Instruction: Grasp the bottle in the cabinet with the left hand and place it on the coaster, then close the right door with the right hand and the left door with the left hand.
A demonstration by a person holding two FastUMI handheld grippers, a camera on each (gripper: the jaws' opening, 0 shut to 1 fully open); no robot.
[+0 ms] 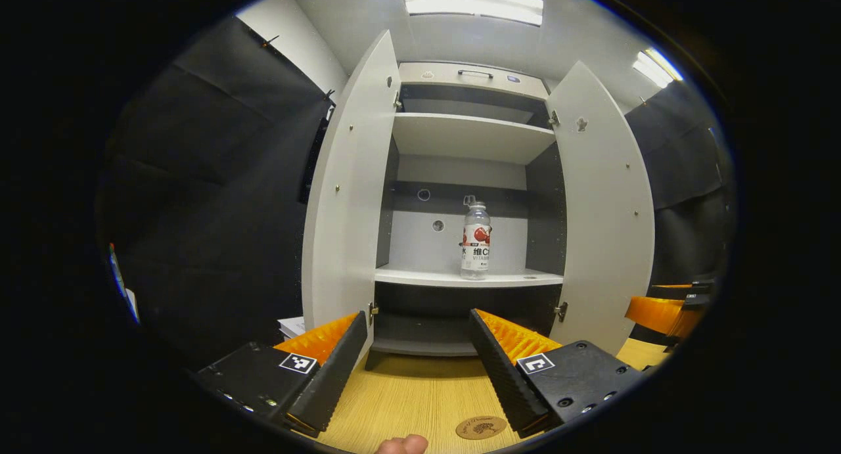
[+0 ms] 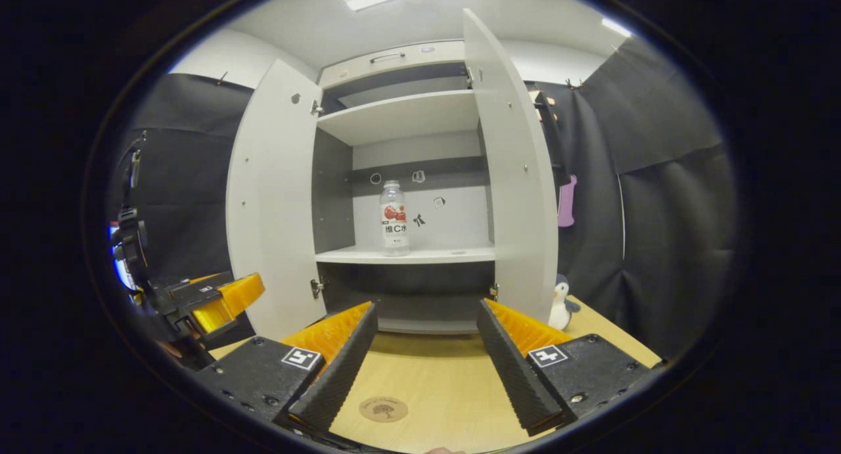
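The cabinet (image 1: 470, 198) stands at the back of the wooden surface (image 1: 420, 395) with both doors swung wide: the left door (image 1: 348, 191) and the right door (image 1: 608, 204) frame the opening. The bottle (image 1: 476, 240) stands upright on the cabinet's middle shelf (image 1: 420, 276), near its front edge and toward the right door, with bare shelf on either side. The coaster (image 1: 481, 427) lies on the surface in front of the cabinet, well clear of it.

The task looks to be at its first step, the reach for the bottle. The left tool (image 1: 416, 362) hovers in front of the cabinet, spread wide and holding nothing; the right tool (image 2: 426, 365) is likewise wide and empty. Next, I judge, the left tool must rise to shelf height and go straight in between the doors. A small penguin toy (image 2: 561, 303) sits just beside the cabinet's right door, outside the door's closing swing.
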